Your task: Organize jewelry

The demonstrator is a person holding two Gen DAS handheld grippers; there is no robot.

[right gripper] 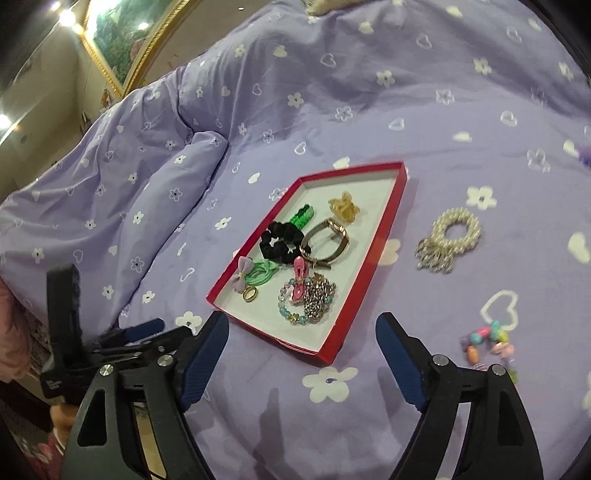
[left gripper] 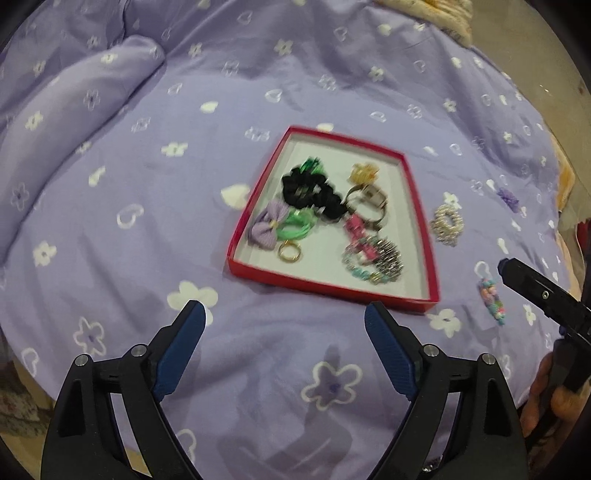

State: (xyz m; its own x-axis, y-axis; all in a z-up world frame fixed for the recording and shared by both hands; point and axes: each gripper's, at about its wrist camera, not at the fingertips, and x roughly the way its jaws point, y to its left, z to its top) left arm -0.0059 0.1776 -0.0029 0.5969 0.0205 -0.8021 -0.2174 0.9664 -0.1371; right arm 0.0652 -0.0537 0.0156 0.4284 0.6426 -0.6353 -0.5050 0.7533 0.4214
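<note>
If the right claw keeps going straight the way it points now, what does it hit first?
Probably the near corner of the shallow red cardboard tray, just ahead between the open right claw; depth is uncertain, so it might meet the purple flowered bedsheet first.

I am working in a bedroom at home: everything under me lies on a bed (right gripper: 424, 92) spread with a lilac cover printed with white flowers and hearts, bunched into a thick soft fold (right gripper: 177, 177) along its left edge. Past that edge, a gold-framed picture (right gripper: 118, 48) leans against a pale wall under small ceiling lights, and a yellowish patterned pillow (left gripper: 439, 11) peeks over the bed's far edge.
</note>
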